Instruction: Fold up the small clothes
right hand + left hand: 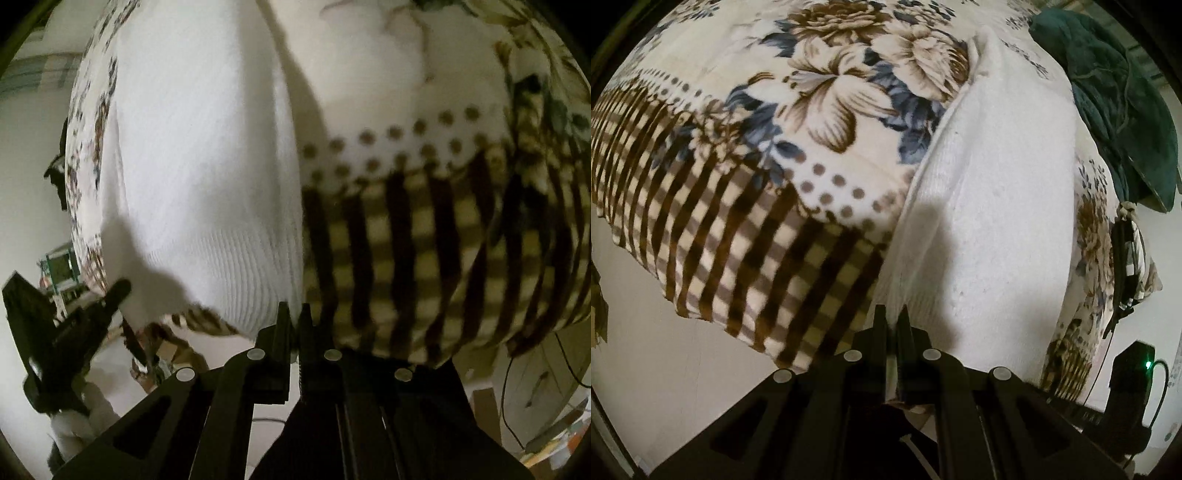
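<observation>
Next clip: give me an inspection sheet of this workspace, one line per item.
Surface: floral and brown-checked fleece blanket over a bed.
Job's things: white ribbed knit garment lying flat on the blanket, hem at the near edge.
Clutter: dark green crumpled garment at the far right.
Grippers: left gripper shut on the garment's hem; right gripper nearly closed at the hem's other corner, grip unclear.
Cables: black cable by a black box with a green light.
Surroundings: pale floor; blurred floor items in the right wrist view.
</observation>
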A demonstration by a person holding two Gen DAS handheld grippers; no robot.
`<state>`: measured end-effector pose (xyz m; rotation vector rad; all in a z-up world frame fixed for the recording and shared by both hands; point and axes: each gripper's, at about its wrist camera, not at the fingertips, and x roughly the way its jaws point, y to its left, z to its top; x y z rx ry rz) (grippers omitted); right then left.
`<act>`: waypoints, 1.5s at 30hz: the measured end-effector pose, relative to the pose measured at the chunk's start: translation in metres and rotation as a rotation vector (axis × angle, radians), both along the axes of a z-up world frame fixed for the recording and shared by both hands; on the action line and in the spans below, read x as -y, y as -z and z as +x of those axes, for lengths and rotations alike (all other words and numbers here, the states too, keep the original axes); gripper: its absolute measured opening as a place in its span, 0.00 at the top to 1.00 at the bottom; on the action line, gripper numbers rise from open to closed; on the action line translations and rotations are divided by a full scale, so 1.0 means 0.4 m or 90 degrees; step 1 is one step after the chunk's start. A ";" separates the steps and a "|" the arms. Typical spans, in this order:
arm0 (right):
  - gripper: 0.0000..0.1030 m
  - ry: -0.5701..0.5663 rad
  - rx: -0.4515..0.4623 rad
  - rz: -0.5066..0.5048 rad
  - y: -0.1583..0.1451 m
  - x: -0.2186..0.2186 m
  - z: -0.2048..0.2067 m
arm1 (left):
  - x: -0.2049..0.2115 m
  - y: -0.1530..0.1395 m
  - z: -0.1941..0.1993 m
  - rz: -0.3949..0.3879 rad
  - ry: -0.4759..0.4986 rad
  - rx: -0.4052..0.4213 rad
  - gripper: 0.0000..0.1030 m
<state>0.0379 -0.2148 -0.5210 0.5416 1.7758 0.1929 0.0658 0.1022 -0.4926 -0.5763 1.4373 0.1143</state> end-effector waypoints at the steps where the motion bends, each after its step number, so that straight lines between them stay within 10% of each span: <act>1: 0.98 -0.007 -0.004 -0.002 0.001 -0.017 -0.006 | -0.008 0.001 0.000 0.004 -0.003 0.000 0.98; 12: 0.96 -0.047 -0.054 -0.045 0.192 -0.085 0.014 | -0.033 0.183 0.043 0.002 0.015 -0.101 0.94; 16: 0.54 -0.058 -0.112 0.034 0.185 -0.089 0.057 | -0.036 0.106 0.066 -0.006 0.030 -0.097 0.83; 20: 0.41 -0.082 -0.083 0.017 0.101 -0.035 0.119 | -0.064 -0.011 0.131 -0.033 0.012 -0.035 0.47; 26: 0.40 -0.013 0.001 0.011 -0.011 0.072 0.341 | -0.087 -0.091 0.440 -0.055 0.003 0.083 0.45; 34: 0.40 0.081 0.139 -0.008 -0.033 0.047 0.843 | -0.027 0.058 0.943 -0.061 0.102 0.100 0.46; 35: 0.40 0.090 0.150 -0.006 -0.029 0.065 0.918 | -0.017 0.076 0.977 -0.058 0.114 0.098 0.51; 36: 0.40 0.100 0.163 -0.008 -0.027 0.061 0.987 | -0.010 0.092 1.001 -0.063 0.126 0.108 0.88; 40: 0.41 0.108 0.173 -0.025 0.011 0.032 1.192 | 0.008 0.072 1.040 -0.061 0.159 0.161 0.95; 42: 0.95 0.110 0.181 -0.035 0.030 0.050 1.231 | 0.011 0.035 1.054 -0.075 0.166 0.192 0.95; 45: 0.92 0.106 0.226 -0.074 0.015 0.068 1.234 | 0.005 0.033 1.102 -0.079 0.161 0.202 0.95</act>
